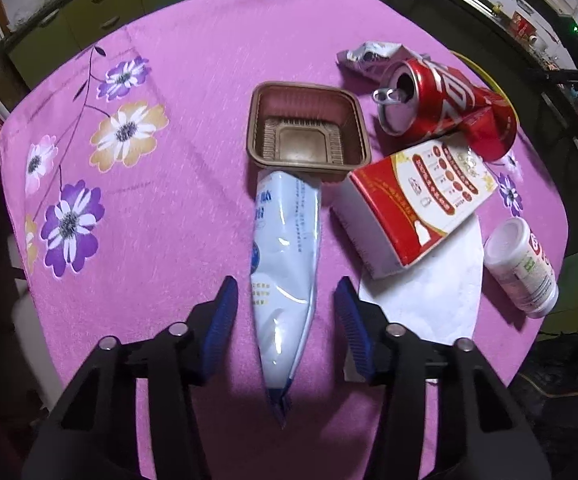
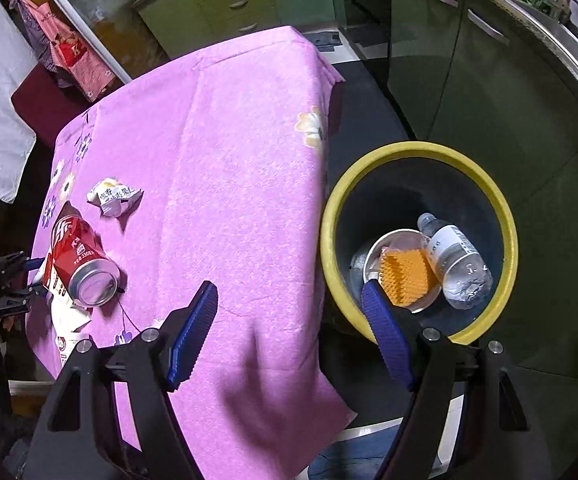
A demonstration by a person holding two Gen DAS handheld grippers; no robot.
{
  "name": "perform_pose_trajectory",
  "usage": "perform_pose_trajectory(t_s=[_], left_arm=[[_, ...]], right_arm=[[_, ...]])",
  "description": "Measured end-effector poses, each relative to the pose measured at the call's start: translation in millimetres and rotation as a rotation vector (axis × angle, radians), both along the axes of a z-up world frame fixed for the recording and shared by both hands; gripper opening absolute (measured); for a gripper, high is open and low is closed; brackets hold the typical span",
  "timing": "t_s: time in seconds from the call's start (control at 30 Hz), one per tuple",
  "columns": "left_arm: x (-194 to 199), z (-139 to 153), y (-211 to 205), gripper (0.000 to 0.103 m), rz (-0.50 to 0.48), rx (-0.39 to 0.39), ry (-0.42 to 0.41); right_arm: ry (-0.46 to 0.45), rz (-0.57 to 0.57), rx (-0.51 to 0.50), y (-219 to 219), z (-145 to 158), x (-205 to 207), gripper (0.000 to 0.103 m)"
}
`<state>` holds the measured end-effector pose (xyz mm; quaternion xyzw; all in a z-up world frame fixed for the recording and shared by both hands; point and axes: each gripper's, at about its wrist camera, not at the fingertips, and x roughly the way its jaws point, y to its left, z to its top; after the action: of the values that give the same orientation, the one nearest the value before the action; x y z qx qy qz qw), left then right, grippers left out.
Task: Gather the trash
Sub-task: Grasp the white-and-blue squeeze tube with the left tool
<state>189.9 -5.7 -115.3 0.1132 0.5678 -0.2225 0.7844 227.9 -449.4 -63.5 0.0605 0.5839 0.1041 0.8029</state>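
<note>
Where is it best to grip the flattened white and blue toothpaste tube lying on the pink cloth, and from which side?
Grip the flattened white and blue toothpaste tube across its narrow lower body, from above. It lies flat between the left gripper's open pads; its far end touches the brown plastic tray.

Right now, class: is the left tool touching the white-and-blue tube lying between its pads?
Apart. The left wrist view shows pink cloth on both sides between the tube and the left tool pads.

Home kitchen, green cabinets [image 2: 225, 4], counter [image 2: 561, 52]
</note>
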Motion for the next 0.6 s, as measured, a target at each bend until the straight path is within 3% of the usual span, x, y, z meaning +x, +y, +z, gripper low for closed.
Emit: perform_pose_trajectory(t_s=[0.17, 0.37, 0.6], left_arm=[[3, -1, 2, 0.027, 0.018, -0.001, -0.005], [6, 6, 9, 0.025, 0.044, -0.012, -0.008], [-14, 50, 7, 0.025, 0.022, 0.003, -0.067]], right_arm=[[0.015, 0.008, 0.008, -1, -9, 2, 0.074], [0.014, 0.015, 0.017, 1, -10, -1, 0.074], [-0.003, 0.007, 0.024, -5, -5, -6, 0.074]])
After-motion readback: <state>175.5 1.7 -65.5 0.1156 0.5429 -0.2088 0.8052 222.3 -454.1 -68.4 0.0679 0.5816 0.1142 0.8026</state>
